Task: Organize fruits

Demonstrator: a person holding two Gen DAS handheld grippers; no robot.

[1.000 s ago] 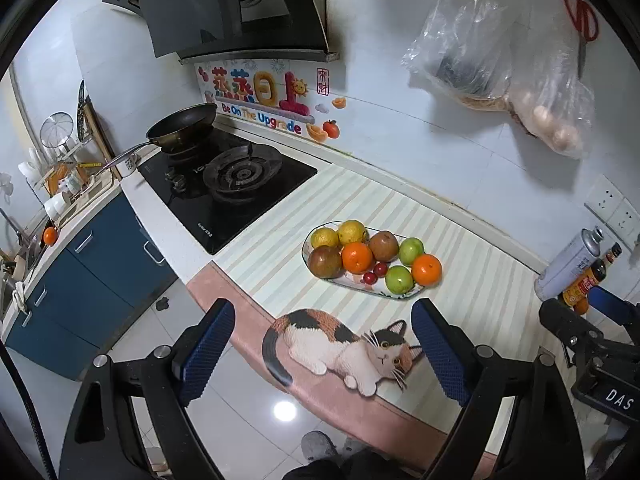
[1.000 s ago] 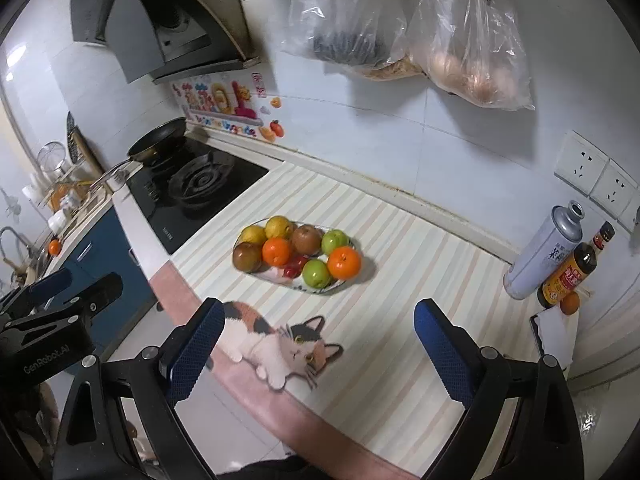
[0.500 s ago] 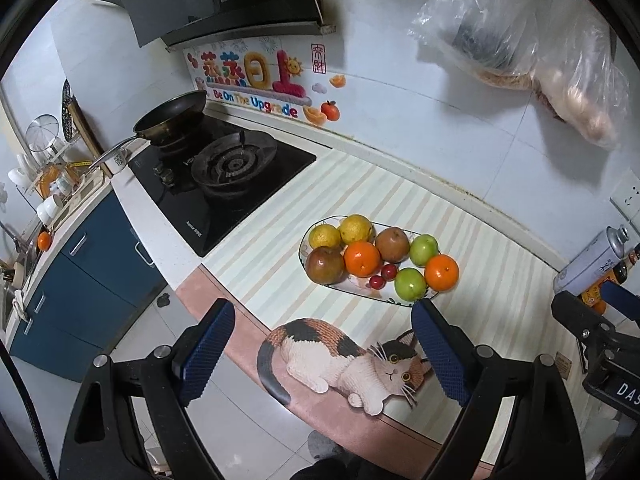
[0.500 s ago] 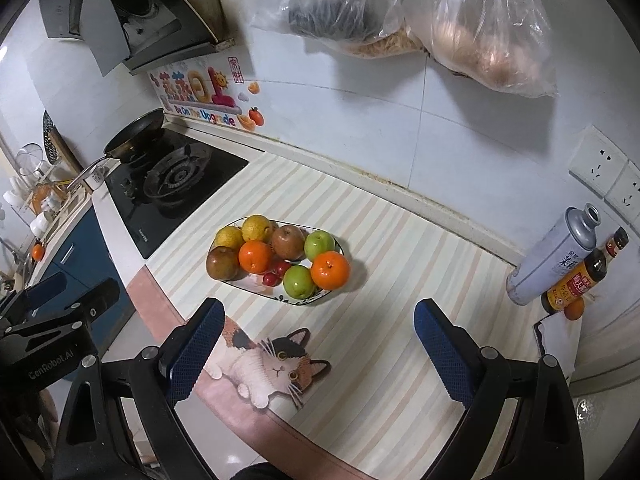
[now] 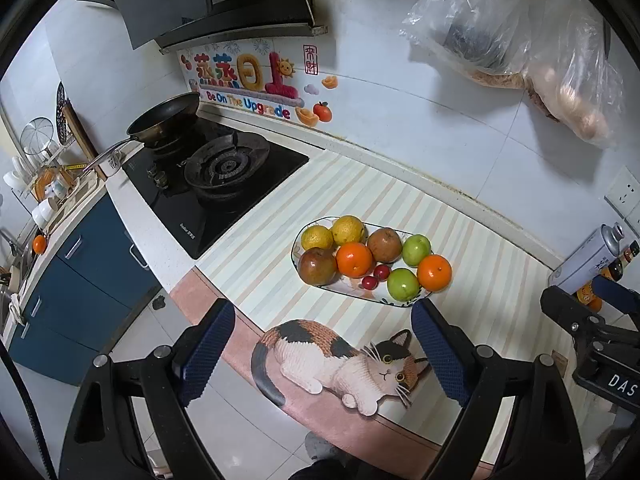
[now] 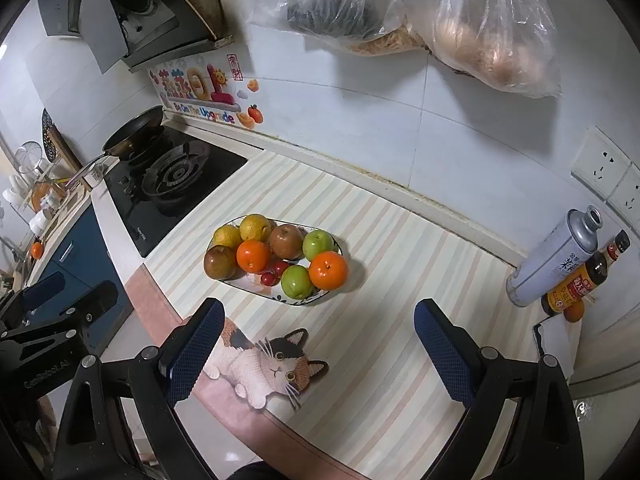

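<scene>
Fruit plate (image 5: 306,227) sits mid-counter on the striped mat (image 5: 472,252), just right of the gas hob (image 5: 224,168). All visible fruit is on it, packed touching: two yellow citrus (image 5: 349,230) at the back-left, two brownish apples (image 5: 318,266), two oranges (image 5: 434,273), two green apples (image 5: 402,284), two small red cherry-like fruits (image 5: 376,276) in the middle. One more small orange fruit (image 6: 575,310) sits off-plate, far right, behind the sauce bottle (image 6: 586,276) and gas canister (image 6: 554,264); another orange thing (image 5: 39,244) is by the far sink, too small to identify.

Change versus 0.5 s and 1 s ago: no fruit moved, same layout on the plate. Only the cameras shifted. In both wrist views the plate now sits a bit lower and closer, so both claws have edged in toward it. The hanging plastic bags (image 6: 400,20) fill more of the right view.

Left claw (image 5: 322,352): spread wide, nothing between the fingers, hovering over the cat print (image 5: 340,360) at the counter (image 5: 132,208) edge. Right claw (image 6: 318,354): also spread wide, carrying nothing, over the mat right of the cat.

Task read: approach only, no contact. A full plate fits either a finished gather or a sort about to start; can't tell which. The stray orange at the right suggests a possible leftover.
</scene>
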